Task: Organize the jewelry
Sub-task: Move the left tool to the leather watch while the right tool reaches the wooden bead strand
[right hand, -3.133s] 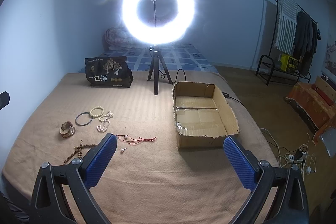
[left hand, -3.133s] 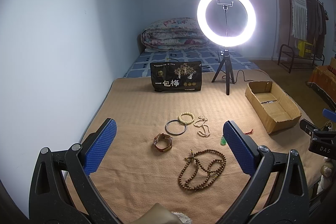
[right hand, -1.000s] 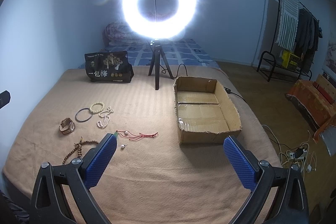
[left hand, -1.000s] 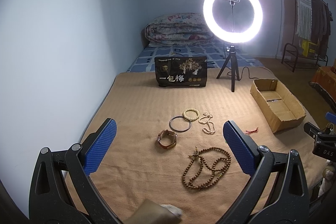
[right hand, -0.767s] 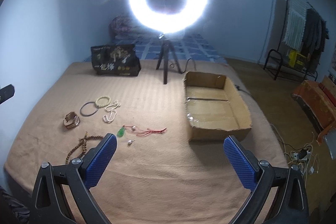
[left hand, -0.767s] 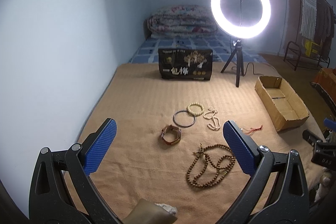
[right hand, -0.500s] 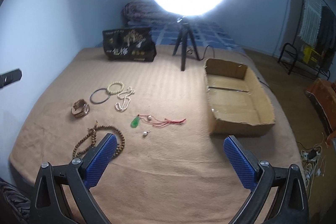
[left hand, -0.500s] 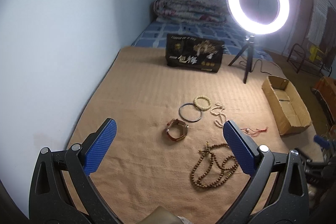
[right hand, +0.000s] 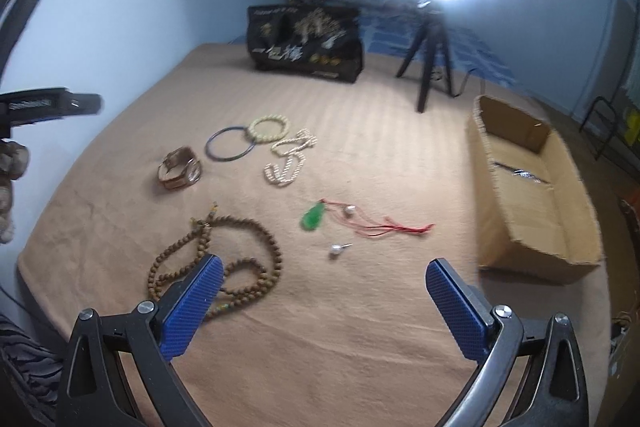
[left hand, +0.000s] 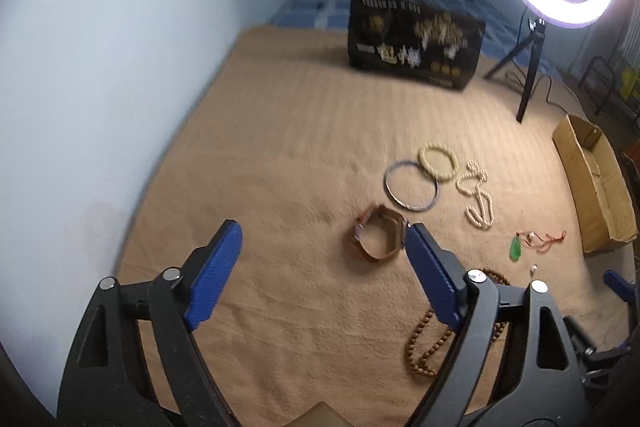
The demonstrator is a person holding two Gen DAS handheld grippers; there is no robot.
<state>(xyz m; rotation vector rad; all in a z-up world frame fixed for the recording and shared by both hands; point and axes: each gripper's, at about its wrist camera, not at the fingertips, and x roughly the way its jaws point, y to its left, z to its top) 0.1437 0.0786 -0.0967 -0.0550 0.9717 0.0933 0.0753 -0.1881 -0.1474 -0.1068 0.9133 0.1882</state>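
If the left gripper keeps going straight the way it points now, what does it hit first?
Probably bare blanket. The left gripper, jaws open and empty, aims just left of the brown bracelet; depth is unclear.

On the tan blanket: brown bead necklace [right hand: 216,259] nearest, coiled; leather bracelet [right hand: 179,169] on edge, left; dark bangle [right hand: 230,143] touching cream bracelet [right hand: 269,128]; pearl strand [right hand: 289,159]; green pendant [right hand: 313,217] on red cord; loose pearl [right hand: 335,250]; open cardboard box [right hand: 532,187] right.
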